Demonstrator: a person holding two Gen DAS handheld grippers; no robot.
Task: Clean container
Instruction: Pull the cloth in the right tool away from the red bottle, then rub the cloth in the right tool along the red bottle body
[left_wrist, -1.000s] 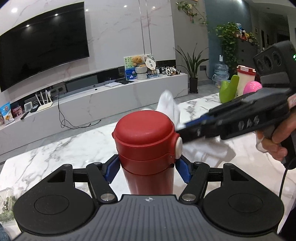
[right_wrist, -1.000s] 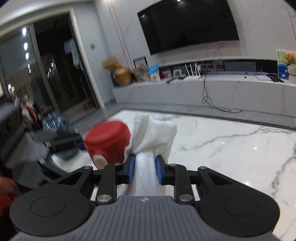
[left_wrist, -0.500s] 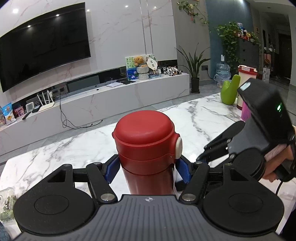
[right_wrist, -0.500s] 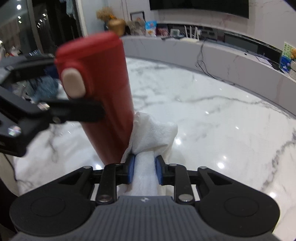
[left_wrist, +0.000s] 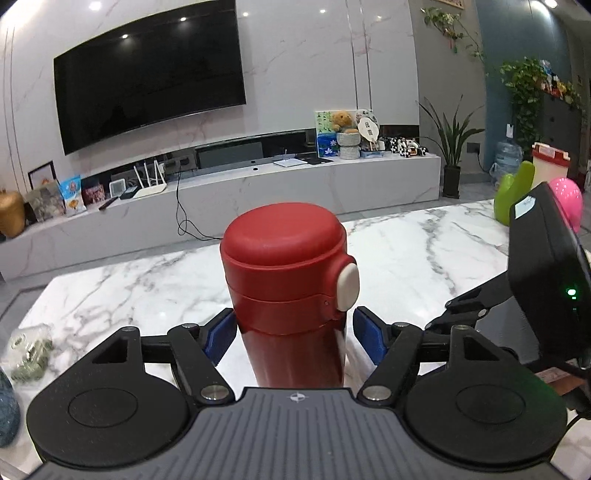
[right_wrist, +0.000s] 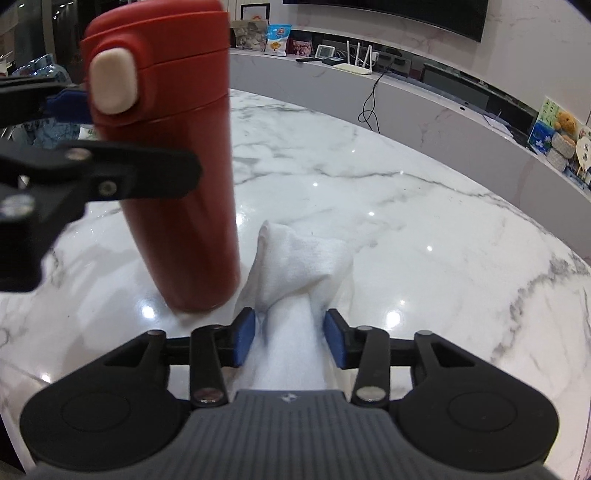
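Flask (left_wrist: 288, 280) stands upright on the marble table (left_wrist: 406, 258), near the edge closest to the left wrist camera, with its base on the surface. Its red lid is closed, and the cream button (left_wrist: 347, 288) on the lid faces the right-hand side.

Left gripper (left_wrist: 293, 332) brackets the flask body just below the lid. The jaws are spread. The left blue pad (left_wrist: 219, 334) sits at the flask wall (contact cannot be confirmed), and the right blue pad (left_wrist: 369, 339) stands apart from it with a visible gap. In the right wrist view, one black finger (right_wrist: 140, 173) of this gripper crosses in front of the flask.

Right gripper (right_wrist: 290, 332) is low over the table, just beside the flask base on its right. Its jaws are parted around the white cloth (right_wrist: 299, 258), which runs between the pads uncompressed. The bunched front end of the cloth rests on the table next to the flask base; whether it touches the flask cannot be determined.

Background: a wall-mounted TV (left_wrist: 147, 74) above a long white shelf (left_wrist: 258, 199).
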